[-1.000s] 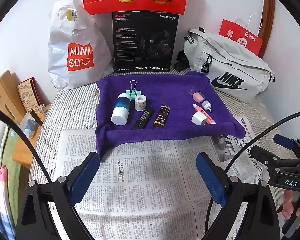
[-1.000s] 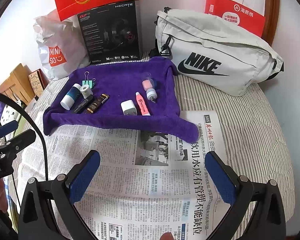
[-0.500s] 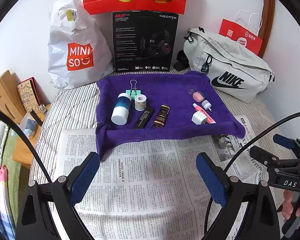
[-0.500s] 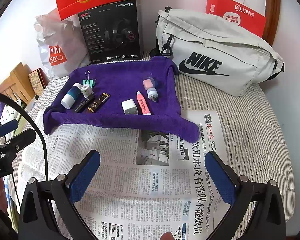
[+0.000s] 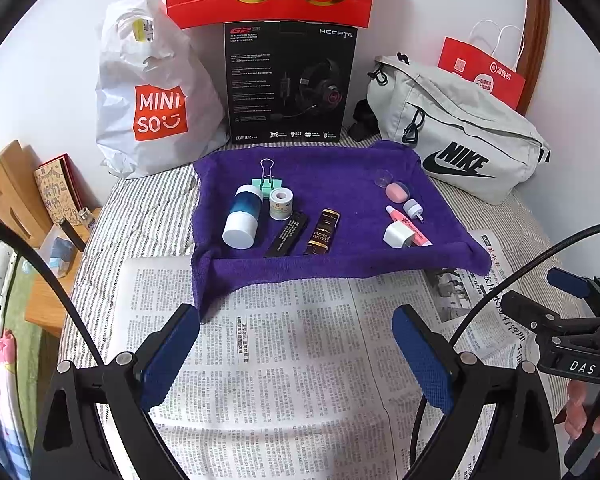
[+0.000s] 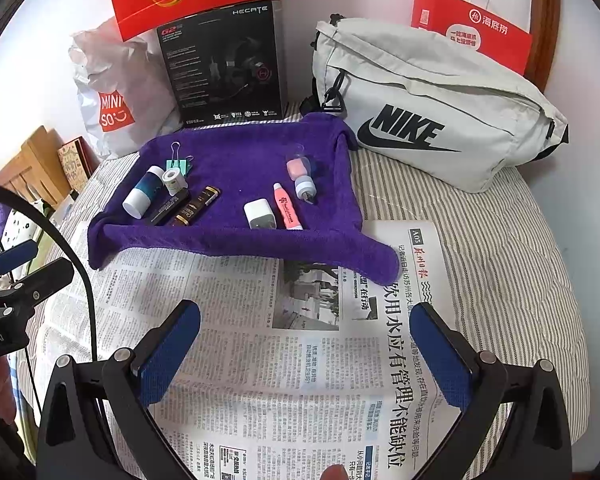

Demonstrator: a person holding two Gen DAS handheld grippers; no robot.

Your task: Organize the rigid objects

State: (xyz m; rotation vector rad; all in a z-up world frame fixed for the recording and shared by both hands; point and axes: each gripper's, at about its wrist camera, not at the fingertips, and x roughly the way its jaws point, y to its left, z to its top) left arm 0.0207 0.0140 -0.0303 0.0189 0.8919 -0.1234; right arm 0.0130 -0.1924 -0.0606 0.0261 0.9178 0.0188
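Both tools hang over a spread newspaper [image 5: 284, 360] with nothing between their fingers. The left gripper [image 5: 296, 356] has its jaws spread wide, the blue pads [image 5: 170, 354] showing a woven, mesh-like face on black angular arms. The right gripper [image 6: 304, 356] is just as wide apart, with the same padded fingers.

Beyond the paper lies a fuzzy purple towel [image 5: 340, 268], its edges folded up into a shallow tray shape. On its left part rest a round blue-and-white bottle [image 5: 242, 216] lying on its side, a small white roll of tape [image 5: 281, 204], a mint metal-handled binder clip [image 5: 265, 180] just behind them, a flat black stick [image 5: 286, 234] and a glossy brown tube [image 5: 323, 232] side by side. On its right part sit a boxy white charger [image 5: 396, 234] touching a slim pink tube [image 5: 410, 226], a small capped white bottle [image 5: 413, 208] and a rounded pink egg shape [image 5: 397, 191].

Behind the towel stand a crinkled white plastic bag [image 5: 152, 96], a black cardboard headset box [image 5: 288, 84] and a soft pale fabric bag [image 5: 460, 132], all on striped bedding [image 6: 500, 264].
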